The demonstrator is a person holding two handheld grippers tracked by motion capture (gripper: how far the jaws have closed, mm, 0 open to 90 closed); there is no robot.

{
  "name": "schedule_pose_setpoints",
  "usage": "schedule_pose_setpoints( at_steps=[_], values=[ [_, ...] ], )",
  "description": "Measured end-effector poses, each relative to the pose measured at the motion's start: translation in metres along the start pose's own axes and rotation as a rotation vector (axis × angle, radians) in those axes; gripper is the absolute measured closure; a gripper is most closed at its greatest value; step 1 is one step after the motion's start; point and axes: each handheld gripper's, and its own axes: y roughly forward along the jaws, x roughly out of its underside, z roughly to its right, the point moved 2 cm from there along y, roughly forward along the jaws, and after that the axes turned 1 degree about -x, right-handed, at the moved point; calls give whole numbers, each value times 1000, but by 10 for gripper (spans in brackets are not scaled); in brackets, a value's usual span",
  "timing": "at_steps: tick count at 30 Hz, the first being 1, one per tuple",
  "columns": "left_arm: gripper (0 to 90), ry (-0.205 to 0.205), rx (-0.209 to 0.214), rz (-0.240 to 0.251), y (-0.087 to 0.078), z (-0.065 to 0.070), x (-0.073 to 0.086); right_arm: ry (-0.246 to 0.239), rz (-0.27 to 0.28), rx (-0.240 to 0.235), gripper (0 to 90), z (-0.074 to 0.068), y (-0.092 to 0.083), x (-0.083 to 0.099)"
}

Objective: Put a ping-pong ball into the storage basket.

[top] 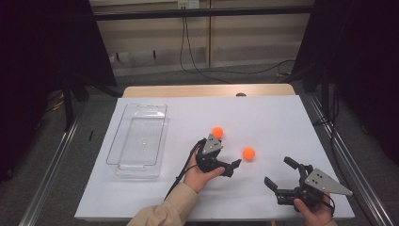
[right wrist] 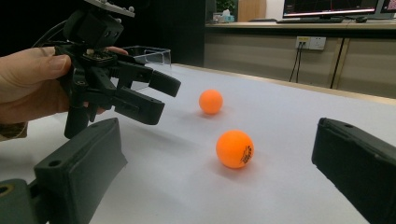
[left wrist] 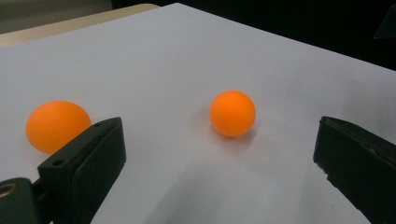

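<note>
- White-topped table (top: 263, 113) with a wooden far edge (top: 207, 90), beyond the hand-held grippers.
- Grey floor (top: 226, 75) past the table, black cables (top: 188, 52) trailing across it.
- Pale wood-panelled wall (top: 244, 33) at the far side; a socket (right wrist: 314, 43) on it.
- Black drapes (top: 42, 42) to either side.
- A desk with a monitor (right wrist: 329, 7) farther back.
</note>
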Motion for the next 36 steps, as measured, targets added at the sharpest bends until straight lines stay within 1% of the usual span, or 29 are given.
schedule_pose_setpoints(
  at_steps=[26, 29, 34, 36],
  values=[
    [24, 16, -2, -5, 7, 0, -2, 0, 0, 0, 14, 0, 0, 0],
    [24, 23, -3, -6, 8, 0, -3, -1, 0, -2, 14, 0, 0, 0],
    [25, 16, -5, -5, 9, 1, -3, -2, 0, -1, 14, 0, 0, 0],
    [26, 23, -5, -7, 10, 1, -3, -2, 1, -1, 13, 0, 0, 0]
  ],
)
